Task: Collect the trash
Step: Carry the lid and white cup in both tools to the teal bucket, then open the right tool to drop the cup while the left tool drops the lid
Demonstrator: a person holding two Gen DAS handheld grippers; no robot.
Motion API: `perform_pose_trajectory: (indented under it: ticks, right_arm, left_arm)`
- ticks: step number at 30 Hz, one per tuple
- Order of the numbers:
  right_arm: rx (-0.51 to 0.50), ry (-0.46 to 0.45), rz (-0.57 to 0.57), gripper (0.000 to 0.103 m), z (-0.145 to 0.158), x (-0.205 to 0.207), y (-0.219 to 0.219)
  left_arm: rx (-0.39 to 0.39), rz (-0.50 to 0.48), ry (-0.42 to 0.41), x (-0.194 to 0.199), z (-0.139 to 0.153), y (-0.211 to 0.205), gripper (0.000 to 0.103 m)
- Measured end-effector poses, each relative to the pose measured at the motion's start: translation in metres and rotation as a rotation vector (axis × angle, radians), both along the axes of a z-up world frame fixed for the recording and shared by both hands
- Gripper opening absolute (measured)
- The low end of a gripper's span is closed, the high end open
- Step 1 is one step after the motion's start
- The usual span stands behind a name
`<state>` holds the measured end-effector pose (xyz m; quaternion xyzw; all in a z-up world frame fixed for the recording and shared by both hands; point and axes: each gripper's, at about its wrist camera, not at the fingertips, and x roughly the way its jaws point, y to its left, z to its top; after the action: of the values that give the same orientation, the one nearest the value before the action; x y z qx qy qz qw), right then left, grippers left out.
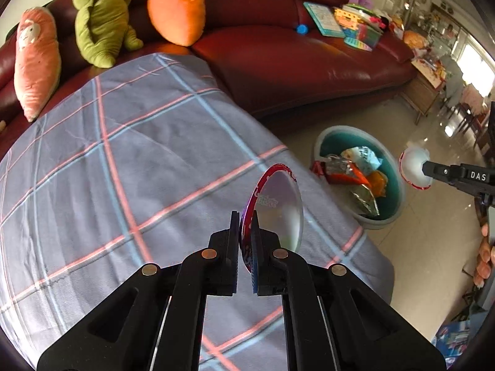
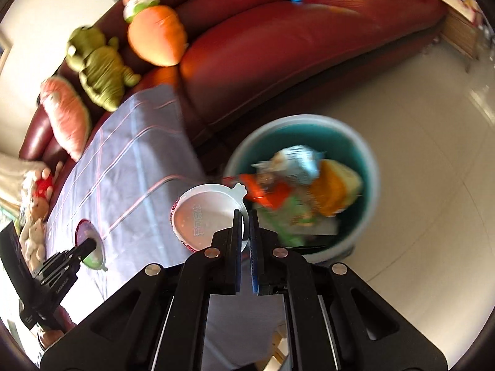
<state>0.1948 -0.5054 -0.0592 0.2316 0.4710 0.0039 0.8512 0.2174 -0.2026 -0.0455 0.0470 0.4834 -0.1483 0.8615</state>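
Left tongs (image 1: pixel 246 216): squeezed tight on the edge of a clear plastic lid (image 1: pixel 278 204) with a red rim. The lid stands on its edge, up from the tips.
Right tongs (image 2: pixel 246 213): squeezed tight on the rim of a white cup (image 2: pixel 207 213) with a red side. The cup's open mouth faces the camera.
Under the left tongs: a table with a grey checked cloth (image 1: pixel 123 160).
Just past the right tongs: a round teal bin (image 2: pixel 365 154) on the shiny floor (image 2: pixel 433 170), beside the table.
In the bin: crumpled snack bags (image 2: pixel 297 191), blue, orange and green.
Farther away: a dark red sofa (image 1: pixel 294 61) behind the table and the bin.
On the sofa: a carrot pillow (image 1: pixel 176 12), a green soft toy (image 1: pixel 99 21), a pink pillow (image 1: pixel 35 61) and some books (image 1: pixel 324 20).
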Motion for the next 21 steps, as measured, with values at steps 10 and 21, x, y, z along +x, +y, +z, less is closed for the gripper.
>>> perform_pose_trajectory:
  ticks: [10,21]
  right_arm:
    - [-0.010,0.026,-0.065,0.005,-0.013,0.004,-0.051]
    - [-0.003,0.067,-0.057,0.035,-0.029,0.033,-0.062]
  left_arm:
    - [0.001,-0.096,0.007,0.005,-0.002,-0.064,0.007]
    - [-0.011,-0.137,0.046,0.021,-0.014,-0.099,0.007]
